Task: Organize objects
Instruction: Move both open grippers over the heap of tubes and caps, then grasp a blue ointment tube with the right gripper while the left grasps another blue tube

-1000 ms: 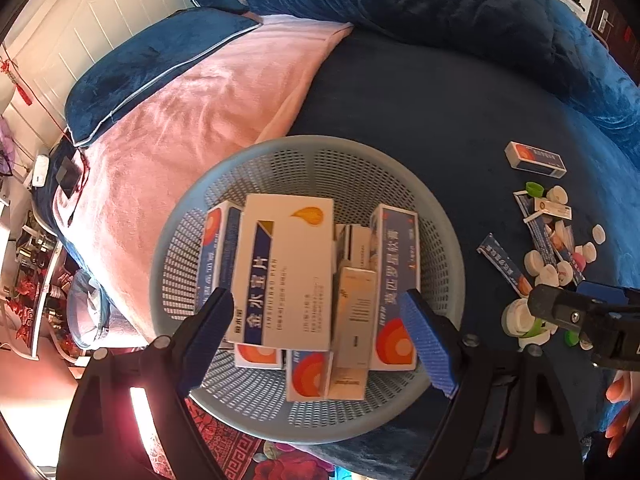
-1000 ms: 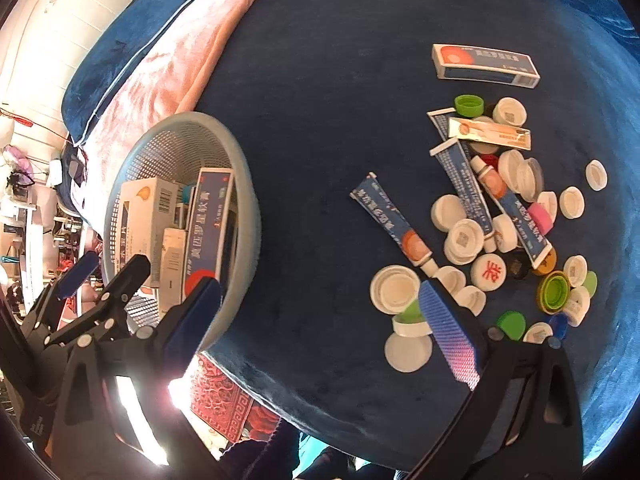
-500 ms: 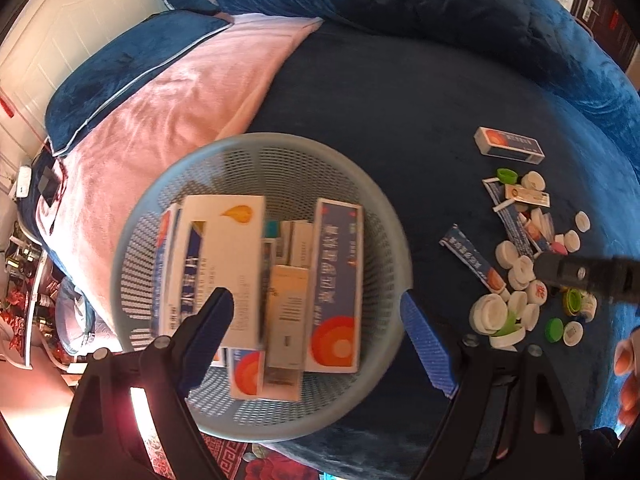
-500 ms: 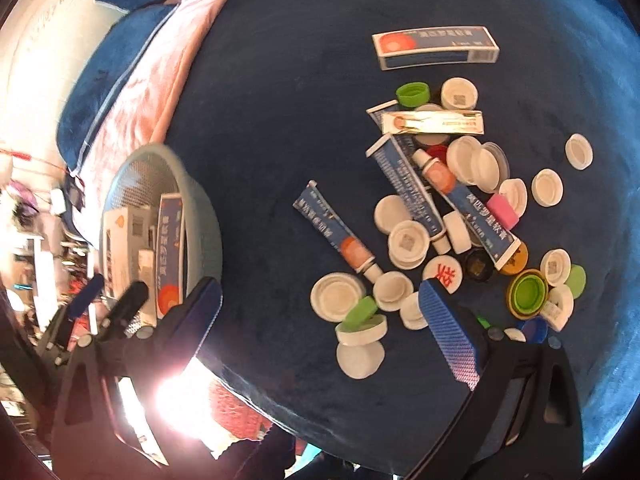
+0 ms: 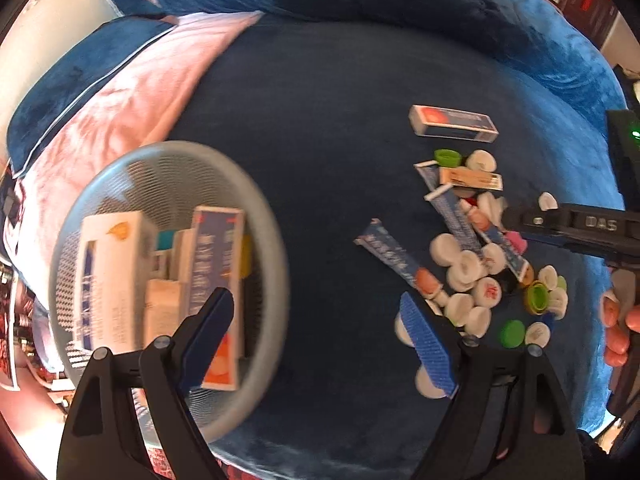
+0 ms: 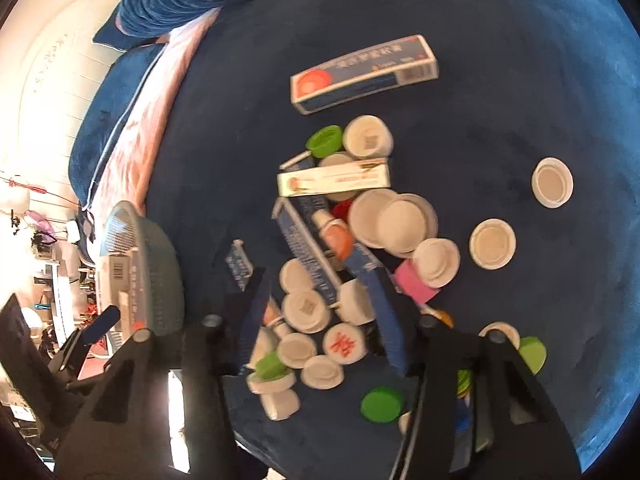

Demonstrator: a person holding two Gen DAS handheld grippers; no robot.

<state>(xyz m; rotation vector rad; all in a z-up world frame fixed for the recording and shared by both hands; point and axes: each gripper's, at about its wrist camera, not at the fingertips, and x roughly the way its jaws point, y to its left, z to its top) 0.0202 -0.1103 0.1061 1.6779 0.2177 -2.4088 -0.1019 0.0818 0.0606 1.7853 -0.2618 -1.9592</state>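
The left gripper (image 5: 316, 328) sat at the bottom of its picture with its two blue fingers wide apart and nothing between them. Under its left finger was a round grey-blue basket (image 5: 272, 248) at the lower left, resting on a dark blue bed (image 5: 320, 128). Boxes stood packed inside the basket, and one was a tall white box (image 5: 110, 276) with blue writing. A pink blanket (image 5: 132, 100) lay at the upper left of the frame. To the right of the basket, well apart from it, was a messy pile of bottle caps (image 5: 468, 268), tubes and small boxes. A long blue tube (image 5: 394, 256) lay at the left side of the pile, near the right finger. A long box with an orange spot (image 5: 452, 122) lay by itself above the pile. In the right wrist picture, the right gripper (image 6: 320, 312) was at the bottom middle, and its jaws were closing over the pile. White caps and the ends of the blue tubes were between its fingers, but the picture was too blurry to tell if the pads pressed on any of them. A white cap with a red mark (image 6: 344, 344) lay between the fingers. A pink cap (image 6: 412, 284) lay just right of them. Two white caps (image 6: 552, 182) lay alone at the right.
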